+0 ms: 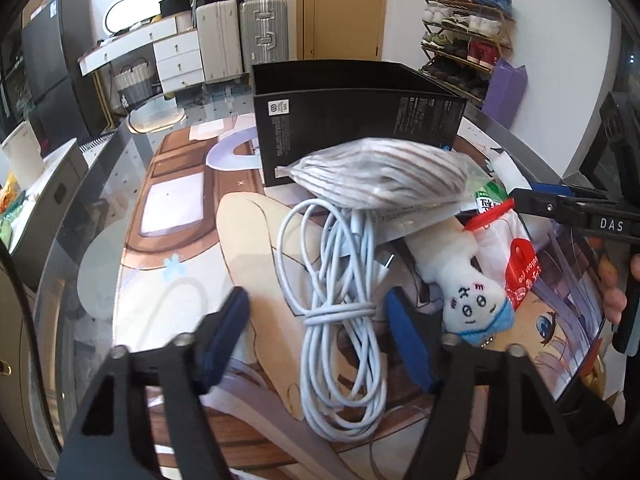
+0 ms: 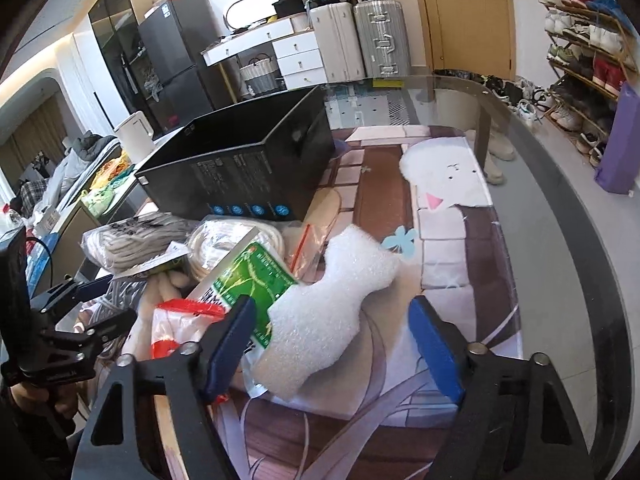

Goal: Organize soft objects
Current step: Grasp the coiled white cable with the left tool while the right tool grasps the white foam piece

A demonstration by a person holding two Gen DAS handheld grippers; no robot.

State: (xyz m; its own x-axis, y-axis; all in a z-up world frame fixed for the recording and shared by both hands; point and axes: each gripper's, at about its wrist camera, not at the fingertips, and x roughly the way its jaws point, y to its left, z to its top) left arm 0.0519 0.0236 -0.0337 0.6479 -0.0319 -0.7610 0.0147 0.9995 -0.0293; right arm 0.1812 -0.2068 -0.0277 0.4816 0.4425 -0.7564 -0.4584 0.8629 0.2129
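My left gripper (image 1: 318, 316) is open and straddles a bundled white cable (image 1: 340, 280) on the printed mat; neither pad presses on it. A white plush toy (image 1: 460, 292) with a drawn face lies just to the right, beside a red-and-white bag (image 1: 516, 256). A bagged striped cloth (image 1: 380, 176) rests on the pile behind the cable. My right gripper (image 2: 334, 320) is open around a white foam piece (image 2: 332, 312), with a gap on each side. The foam lies partly on a green packet (image 2: 256, 280). An open black box (image 2: 248, 160) stands behind the pile.
A bagged beige rope coil (image 2: 224, 244) sits in the pile. The glass table's curved rim (image 2: 560, 240) runs along the right. Suitcases, drawers and a shoe rack (image 2: 588, 60) stand beyond the table. A hand holds the other gripper at the left edge of the right wrist view.
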